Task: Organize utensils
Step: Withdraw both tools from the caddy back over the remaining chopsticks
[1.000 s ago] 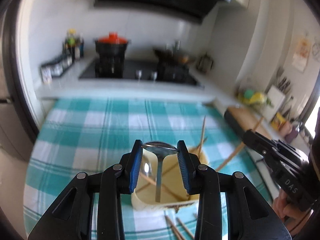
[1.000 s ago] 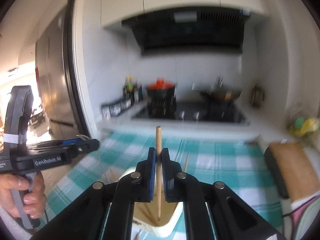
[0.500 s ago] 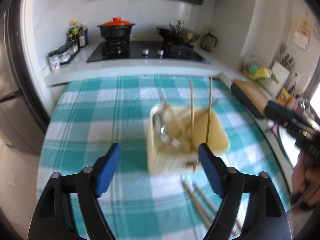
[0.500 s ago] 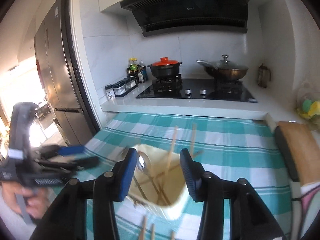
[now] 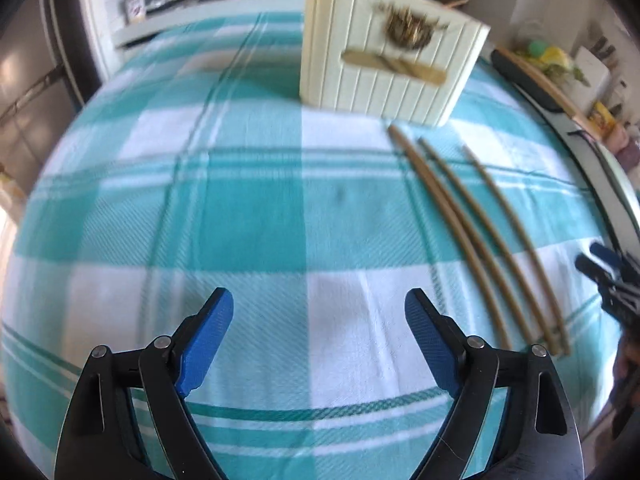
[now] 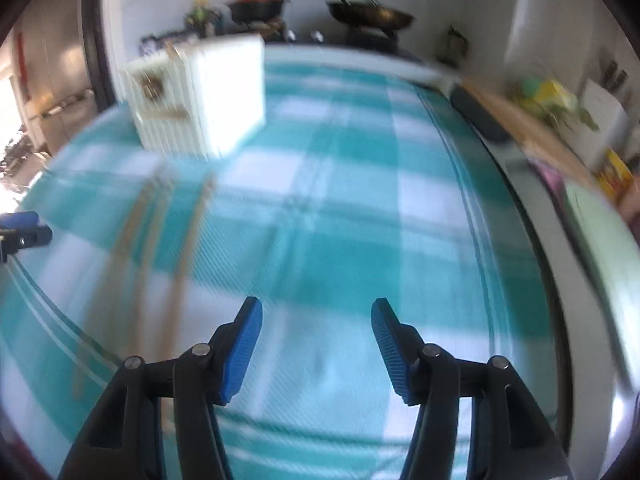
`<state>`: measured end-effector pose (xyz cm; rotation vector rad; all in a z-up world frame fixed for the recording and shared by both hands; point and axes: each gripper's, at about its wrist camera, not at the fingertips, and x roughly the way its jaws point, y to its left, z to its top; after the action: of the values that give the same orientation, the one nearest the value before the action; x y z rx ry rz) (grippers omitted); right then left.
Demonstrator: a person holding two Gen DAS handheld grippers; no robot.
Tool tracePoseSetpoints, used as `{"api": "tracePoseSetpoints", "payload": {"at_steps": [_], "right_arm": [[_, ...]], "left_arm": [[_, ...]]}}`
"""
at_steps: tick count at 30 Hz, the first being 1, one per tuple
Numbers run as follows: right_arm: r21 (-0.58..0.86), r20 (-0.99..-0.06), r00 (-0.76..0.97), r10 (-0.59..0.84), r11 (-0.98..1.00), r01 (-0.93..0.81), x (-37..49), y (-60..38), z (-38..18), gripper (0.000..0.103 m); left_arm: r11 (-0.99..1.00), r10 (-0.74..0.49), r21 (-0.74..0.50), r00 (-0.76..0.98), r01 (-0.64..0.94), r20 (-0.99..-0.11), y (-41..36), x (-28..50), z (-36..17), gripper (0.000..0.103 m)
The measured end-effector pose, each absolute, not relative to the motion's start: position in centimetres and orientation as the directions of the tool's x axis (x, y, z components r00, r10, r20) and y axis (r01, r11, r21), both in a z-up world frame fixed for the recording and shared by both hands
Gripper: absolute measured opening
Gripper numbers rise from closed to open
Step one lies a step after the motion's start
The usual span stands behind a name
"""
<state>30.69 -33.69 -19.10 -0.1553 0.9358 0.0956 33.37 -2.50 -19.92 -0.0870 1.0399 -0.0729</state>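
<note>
Three chopsticks lie side by side on the checked table, at about two o'clock from the left gripper and ten o'clock from the right gripper. Packed this close, they invite trouble: fingers closing on one could pinch or roll its neighbour, and a thin stick lying flat may slip out. Either gripper might also bump the cream holder standing at twelve o'clock beyond their far ends. Both grippers hover low over bare cloth, tilted downward, fingers spread wide and holding nothing.
</note>
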Motion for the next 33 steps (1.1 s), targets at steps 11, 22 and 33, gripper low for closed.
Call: {"api": "tracePoseSetpoints", "payload": {"at_steps": [11, 22, 33], "right_arm": [[-0.049, -0.790, 0.613, 0.018, 0.995, -0.091, 30.1, -34.6, -20.0, 0.060], [-0.050, -0.789, 0.614, 0.015, 0.995, -0.089, 30.1, -34.7, -20.2, 0.060], [-0.049, -0.789, 0.614, 0.016, 0.995, -0.088, 30.1, -34.6, -20.1, 0.060]], "left_arm": [[1.000, -0.013, -0.016, 0.574, -0.001, -0.819, -3.5, 32.2, -20.6, 0.102], [0.999, -0.030, -0.050, 0.582, -0.018, -0.812, -3.1, 32.4, -20.7, 0.102], [0.987, -0.154, -0.147, 0.586, 0.060, -0.796, -9.1, 32.0, -19.0, 0.102]]}}
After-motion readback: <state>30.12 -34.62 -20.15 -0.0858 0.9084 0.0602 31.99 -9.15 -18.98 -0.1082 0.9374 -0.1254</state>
